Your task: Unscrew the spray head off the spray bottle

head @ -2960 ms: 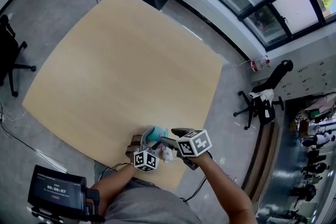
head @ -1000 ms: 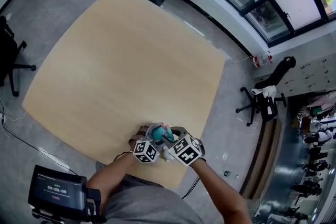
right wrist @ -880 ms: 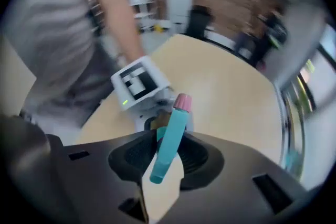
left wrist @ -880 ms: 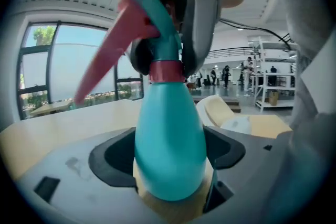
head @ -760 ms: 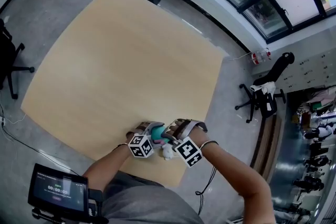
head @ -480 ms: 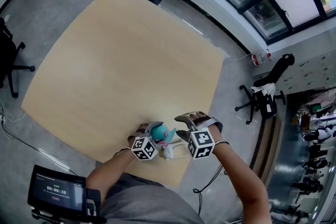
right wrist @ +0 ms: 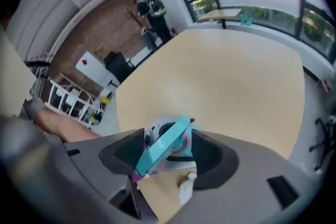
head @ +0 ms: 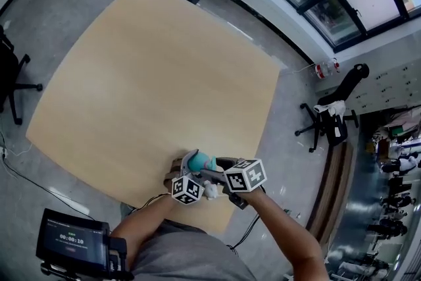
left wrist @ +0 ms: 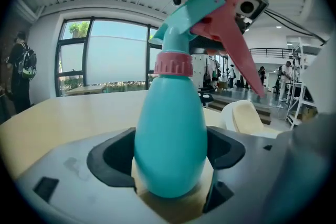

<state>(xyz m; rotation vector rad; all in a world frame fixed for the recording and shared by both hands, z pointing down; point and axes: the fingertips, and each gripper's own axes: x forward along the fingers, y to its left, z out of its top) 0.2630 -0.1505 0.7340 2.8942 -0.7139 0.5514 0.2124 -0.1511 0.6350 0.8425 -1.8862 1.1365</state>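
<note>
The left gripper [left wrist: 170, 165] is clamped on the bottle [left wrist: 170, 134]. The teal body fills the gap between the jaws, with both black pads against its sides. The body's widest part sits at the pads. The pink collar [left wrist: 173, 64] and the spray head [left wrist: 210, 2] rise well above them, and the pink trigger [left wrist: 236, 39] slants down to the right.

The right gripper [right wrist: 167, 157] comes at the bottle from above. Its jaws have just been opening and now stand wide. The head lies slantwise between them, close to both pads, but neither pad presses on it. In the left gripper view one dark jaw of the right gripper hangs just over the head's top.

Both grippers meet at the near edge of the table [head: 158, 76]. A small white thing [right wrist: 186, 189] lies on the table just beside the bottle, below the right gripper's jaws.
</note>
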